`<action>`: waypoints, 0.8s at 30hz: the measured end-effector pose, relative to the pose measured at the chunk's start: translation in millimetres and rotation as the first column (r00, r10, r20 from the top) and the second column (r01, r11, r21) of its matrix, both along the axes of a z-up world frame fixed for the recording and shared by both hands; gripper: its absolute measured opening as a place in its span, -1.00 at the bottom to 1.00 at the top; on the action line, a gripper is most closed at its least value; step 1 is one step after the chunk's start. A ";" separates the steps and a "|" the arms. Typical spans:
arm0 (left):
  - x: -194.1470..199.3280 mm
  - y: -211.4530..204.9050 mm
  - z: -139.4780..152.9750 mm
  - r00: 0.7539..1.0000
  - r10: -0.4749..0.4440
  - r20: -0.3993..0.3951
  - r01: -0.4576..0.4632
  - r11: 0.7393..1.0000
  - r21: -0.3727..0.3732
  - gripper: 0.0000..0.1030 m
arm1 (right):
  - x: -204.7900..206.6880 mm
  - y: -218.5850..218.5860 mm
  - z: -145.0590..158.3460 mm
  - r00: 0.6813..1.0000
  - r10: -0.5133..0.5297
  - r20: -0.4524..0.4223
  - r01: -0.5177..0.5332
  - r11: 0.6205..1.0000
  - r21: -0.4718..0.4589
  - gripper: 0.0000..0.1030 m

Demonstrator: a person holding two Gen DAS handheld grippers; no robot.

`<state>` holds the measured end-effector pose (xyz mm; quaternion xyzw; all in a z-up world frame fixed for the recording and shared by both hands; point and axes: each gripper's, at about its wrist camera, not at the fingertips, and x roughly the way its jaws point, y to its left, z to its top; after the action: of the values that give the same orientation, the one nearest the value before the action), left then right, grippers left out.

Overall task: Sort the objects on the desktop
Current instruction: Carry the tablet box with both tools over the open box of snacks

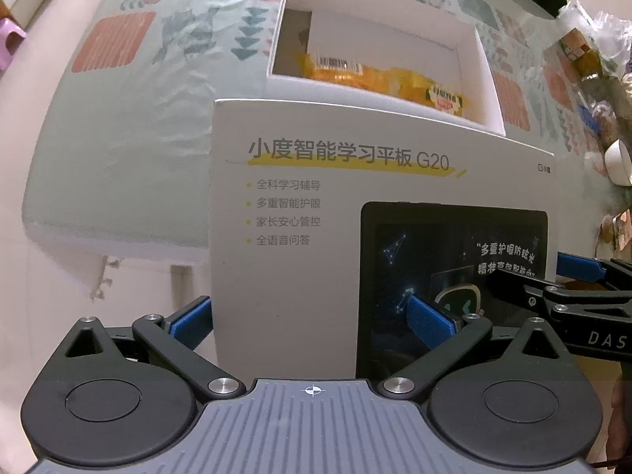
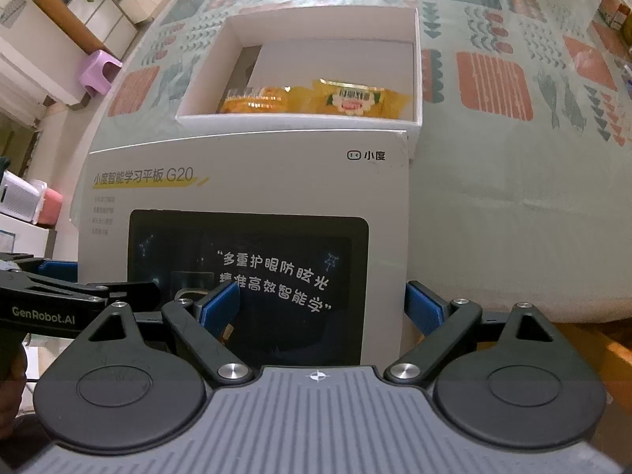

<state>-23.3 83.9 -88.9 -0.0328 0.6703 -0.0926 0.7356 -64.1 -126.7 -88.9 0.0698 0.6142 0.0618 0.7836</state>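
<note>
Both grippers hold one white box lid (image 1: 328, 205) printed with a tablet picture and "G20"; it also shows in the right wrist view (image 2: 252, 181). My left gripper (image 1: 312, 320) is shut on its left part, one blue pad under, one over. My right gripper (image 2: 324, 304) is shut on its right part. Just beyond the lid's far edge stands the open white box (image 1: 484, 67), which also shows in the right wrist view (image 2: 205, 63). It holds yellow snack packets (image 2: 347, 98) and a white card.
The table wears a pale green cloth (image 2: 513, 181) with orange and teal patterns. Bags and a white bowl (image 1: 618, 162) crowd the right side. A purple stool (image 2: 98, 71) and a plant stand on the floor at far left.
</note>
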 end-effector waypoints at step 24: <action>81.7 -9.0 22.2 0.995 -0.060 0.074 0.062 0.998 -0.031 1.00 | 70.4 -4.1 27.8 0.996 -0.057 0.063 0.059 0.998 -0.035 1.00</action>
<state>58.4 74.9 -66.7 -0.0214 0.6420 -0.1274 0.7557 6.4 -130.8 -61.1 0.0713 0.5885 0.0302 0.8048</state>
